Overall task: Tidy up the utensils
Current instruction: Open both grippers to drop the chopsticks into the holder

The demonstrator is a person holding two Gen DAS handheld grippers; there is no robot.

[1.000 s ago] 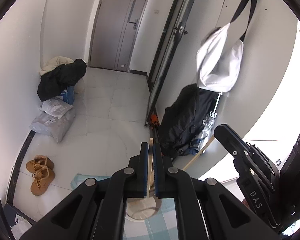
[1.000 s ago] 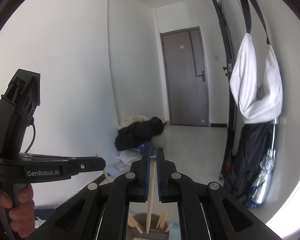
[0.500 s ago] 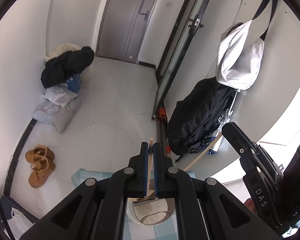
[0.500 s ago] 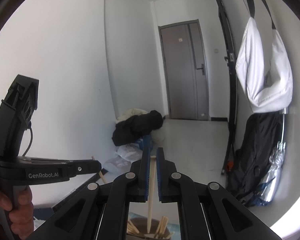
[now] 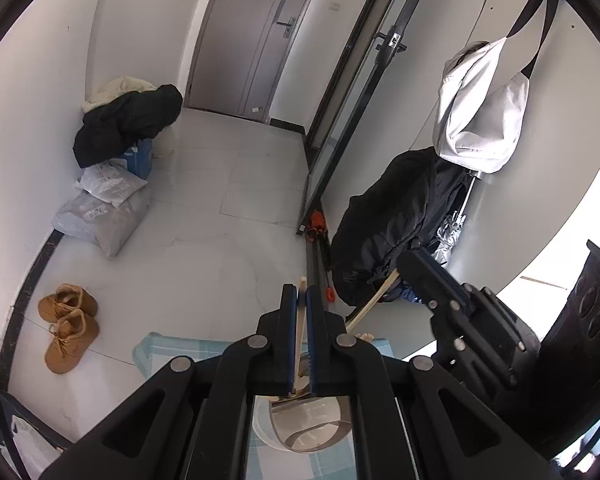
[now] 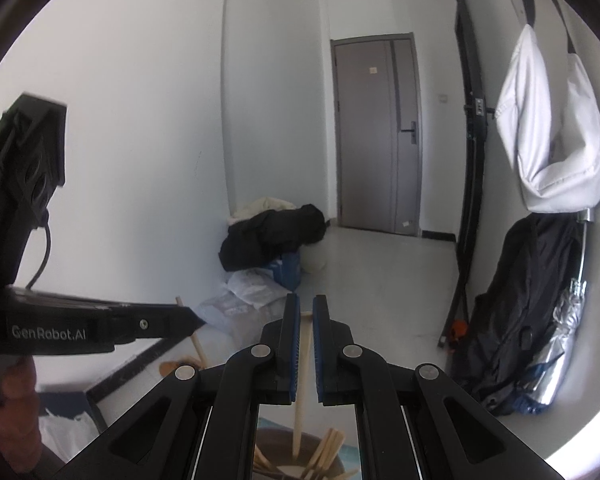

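Observation:
My left gripper (image 5: 300, 292) is shut on a thin wooden chopstick (image 5: 299, 336) whose top end sticks out past the fingertips. Its lower end points into a shiny round holder (image 5: 308, 428) standing on a blue checked cloth (image 5: 172, 354). My right gripper (image 6: 307, 304) is shut on a second wooden chopstick (image 6: 303, 372), held upright with its tip over a dark holder (image 6: 272, 438) that has several wooden chopsticks in it. Each gripper shows in the other's view: the right gripper (image 5: 428, 276) with its chopstick (image 5: 374, 300), and the left gripper (image 6: 160, 322) held by a hand (image 6: 8, 412).
On the tiled floor beyond lie tan boots (image 5: 68, 328), grey parcels (image 5: 100, 216) and a pile of dark and cream coats (image 5: 128, 124). A dark jacket (image 5: 384, 224) and a white bag (image 5: 480, 120) hang at the right wall by a glass door (image 5: 340, 120).
Both grippers have sunk toward the holder, each still gripping its chopstick. More of the holder and cloth shows under the jaws, and the right gripper has come closer in the left wrist view.

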